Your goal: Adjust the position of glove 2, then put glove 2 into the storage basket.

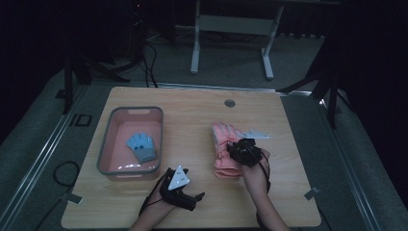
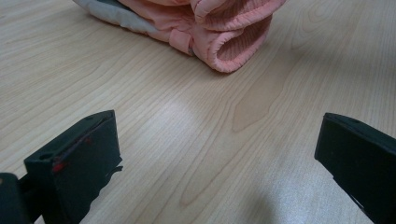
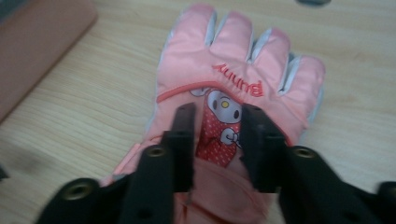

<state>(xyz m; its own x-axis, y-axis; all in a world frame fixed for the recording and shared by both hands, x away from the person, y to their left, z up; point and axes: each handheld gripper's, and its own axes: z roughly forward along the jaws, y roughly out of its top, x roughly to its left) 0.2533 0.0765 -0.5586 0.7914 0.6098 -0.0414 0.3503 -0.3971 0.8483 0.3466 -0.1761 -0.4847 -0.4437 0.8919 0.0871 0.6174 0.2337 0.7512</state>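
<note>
Fingers (image 3: 187,140) of right gripper (image 3: 217,114) part-open over pink glove (image 3: 238,60), lengthwise, fingertips pointing away; left gripper (image 2: 217,149) open.

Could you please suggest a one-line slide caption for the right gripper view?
Right gripper, jaws part open, poised over the back of a pink glove lying flat on the wooden table.

Pink glove (image 3: 233,93) with red dotted cartoon; blue glove (image 1: 142,147).

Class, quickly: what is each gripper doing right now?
Left gripper: open, empty, over bare table.
Right gripper: part open over the pink glove, not gripping it.
</note>
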